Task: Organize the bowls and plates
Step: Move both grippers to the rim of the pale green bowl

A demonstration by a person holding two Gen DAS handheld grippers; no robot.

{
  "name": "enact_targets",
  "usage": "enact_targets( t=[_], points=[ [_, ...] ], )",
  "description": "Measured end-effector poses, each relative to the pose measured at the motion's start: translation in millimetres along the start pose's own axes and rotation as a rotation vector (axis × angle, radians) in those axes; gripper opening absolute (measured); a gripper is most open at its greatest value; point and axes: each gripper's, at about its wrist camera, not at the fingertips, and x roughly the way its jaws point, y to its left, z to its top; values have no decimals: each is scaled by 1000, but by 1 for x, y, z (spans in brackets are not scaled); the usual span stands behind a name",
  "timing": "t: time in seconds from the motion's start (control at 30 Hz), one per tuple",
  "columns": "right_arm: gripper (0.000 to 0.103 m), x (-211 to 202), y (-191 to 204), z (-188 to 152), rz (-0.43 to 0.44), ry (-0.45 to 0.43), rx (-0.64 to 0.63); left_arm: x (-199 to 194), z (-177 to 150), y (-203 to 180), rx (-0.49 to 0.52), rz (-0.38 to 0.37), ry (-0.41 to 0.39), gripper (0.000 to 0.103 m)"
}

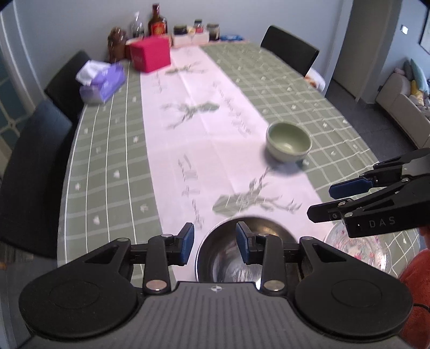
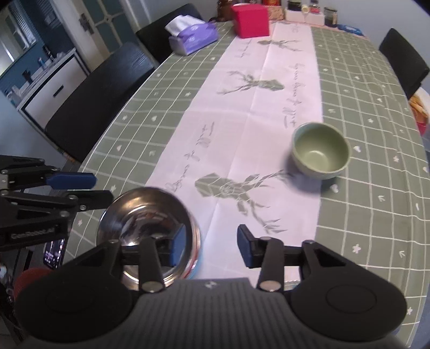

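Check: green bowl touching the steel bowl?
Apart. The right wrist view shows the green bowl on the checked cloth, with a wide stretch of white runner between it and the steel bowl.

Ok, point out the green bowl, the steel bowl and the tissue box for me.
green bowl [image 2: 319, 150]: right wrist view, on its inner wall.
steel bowl [image 2: 142, 212]: right wrist view, on its shiny inside.
tissue box [image 2: 196, 36]: right wrist view, on its purple side.

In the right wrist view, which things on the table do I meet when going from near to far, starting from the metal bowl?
Steel bowl → green bowl → purple tissue box → red box → jars along the far edge.
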Motion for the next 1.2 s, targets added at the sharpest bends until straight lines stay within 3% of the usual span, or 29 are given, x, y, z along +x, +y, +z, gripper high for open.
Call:
enact_targets(
  t=[0.27, 0.5, 0.7, 1.0, 1.2],
  points=[
    [57, -6, -62, 9, -107, -56, 129, 3, 28, -35, 87, -33, -140, 41],
    [61, 3, -114, 13, -170, -73, 237, 34, 56, -60, 103, -81, -117, 46],
    [61, 15, -150, 20, -170, -92, 311, 70, 78, -66, 103, -126, -73, 46],
    [60, 45, -177, 38, -164, -110, 332, 126, 99, -68, 13, -175, 13, 47],
    [57, 63, -189, 48, -142, -113, 352, 154, 115, -71, -65, -210, 1, 47]
  ],
)
